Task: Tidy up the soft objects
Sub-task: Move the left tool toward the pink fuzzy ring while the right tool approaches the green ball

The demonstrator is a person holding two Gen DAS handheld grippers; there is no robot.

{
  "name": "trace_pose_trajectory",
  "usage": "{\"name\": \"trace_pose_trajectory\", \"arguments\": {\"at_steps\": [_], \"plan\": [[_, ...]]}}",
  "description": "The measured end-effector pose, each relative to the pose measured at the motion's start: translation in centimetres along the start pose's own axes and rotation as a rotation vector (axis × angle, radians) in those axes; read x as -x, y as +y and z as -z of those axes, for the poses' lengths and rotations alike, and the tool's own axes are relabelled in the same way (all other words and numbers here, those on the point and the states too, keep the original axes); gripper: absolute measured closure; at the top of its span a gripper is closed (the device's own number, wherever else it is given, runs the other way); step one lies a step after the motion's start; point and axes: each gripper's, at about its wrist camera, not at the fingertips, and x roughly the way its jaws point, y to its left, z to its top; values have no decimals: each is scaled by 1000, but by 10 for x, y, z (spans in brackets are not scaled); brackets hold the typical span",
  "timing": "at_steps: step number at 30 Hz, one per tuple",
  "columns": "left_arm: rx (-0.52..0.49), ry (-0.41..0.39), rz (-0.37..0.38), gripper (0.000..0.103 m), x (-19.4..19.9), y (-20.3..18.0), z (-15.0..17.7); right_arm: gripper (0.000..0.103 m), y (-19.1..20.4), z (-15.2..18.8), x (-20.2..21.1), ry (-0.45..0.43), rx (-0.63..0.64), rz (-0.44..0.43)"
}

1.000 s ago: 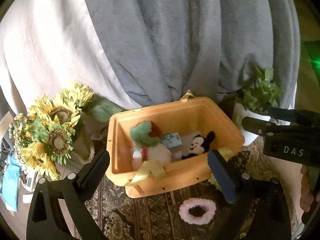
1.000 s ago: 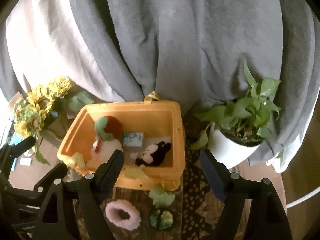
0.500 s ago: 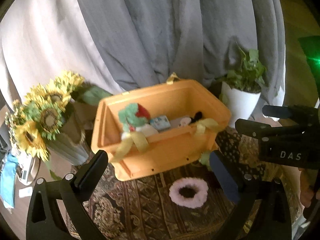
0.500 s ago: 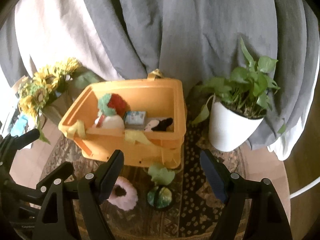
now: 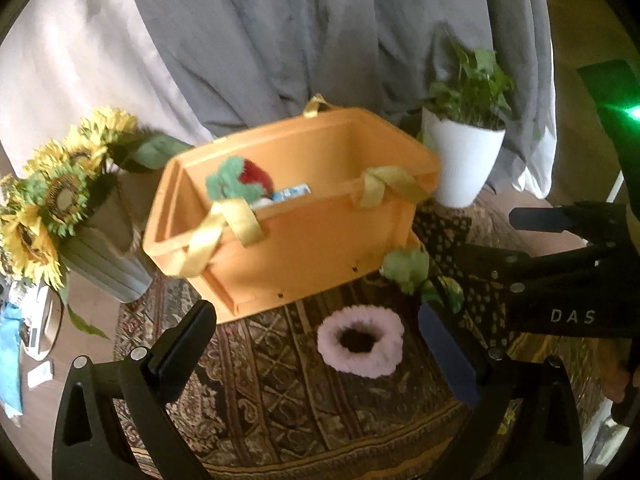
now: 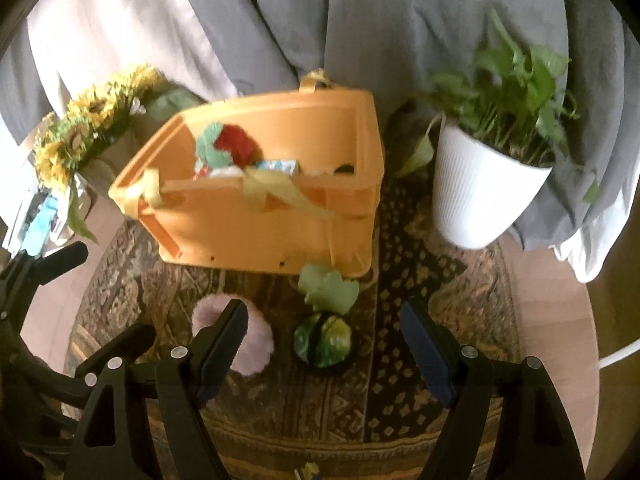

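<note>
An orange bin [image 5: 304, 240] [image 6: 256, 232] with yellow straps stands on a patterned rug and holds a red and green plush [image 5: 240, 178] [image 6: 224, 146] and other soft toys. A pink fluffy ring [image 5: 360, 340] [image 6: 256, 344] lies on the rug in front of it. A pale green plush [image 6: 328, 288] [image 5: 406, 266] and a dark green round plush [image 6: 323, 340] lie to the ring's right. My left gripper [image 5: 316, 348] is open and empty above the ring. My right gripper [image 6: 324, 348] is open and empty above the dark green plush.
A potted plant in a white pot [image 5: 464, 160] [image 6: 480, 188] stands right of the bin. A vase of sunflowers [image 5: 60, 208] [image 6: 84, 136] stands left of it. Grey and white cloth [image 5: 280, 40] hangs behind. The round table's rim [image 6: 560, 320] is at the right.
Both grippers have pulled back and dropped lower towards the rug. The bin now shows more from its side, and the ring and green plushes look closer. Both grippers stay open.
</note>
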Motion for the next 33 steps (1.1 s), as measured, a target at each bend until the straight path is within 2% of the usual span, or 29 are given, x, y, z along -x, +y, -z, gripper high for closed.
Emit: {"name": "trace_pose_trajectory", "arguments": {"at_steps": [8, 24, 33], "plan": [[-11, 81, 44, 0, -24, -5, 17, 24, -3, 16, -27, 88, 14, -1], [-3, 208, 145, 0, -71, -12, 39, 24, -6, 29, -63, 193, 41, -9], [-23, 224, 161, 0, -93, -13, 48, 24, -3, 34, -83, 240, 73, -10]]}}
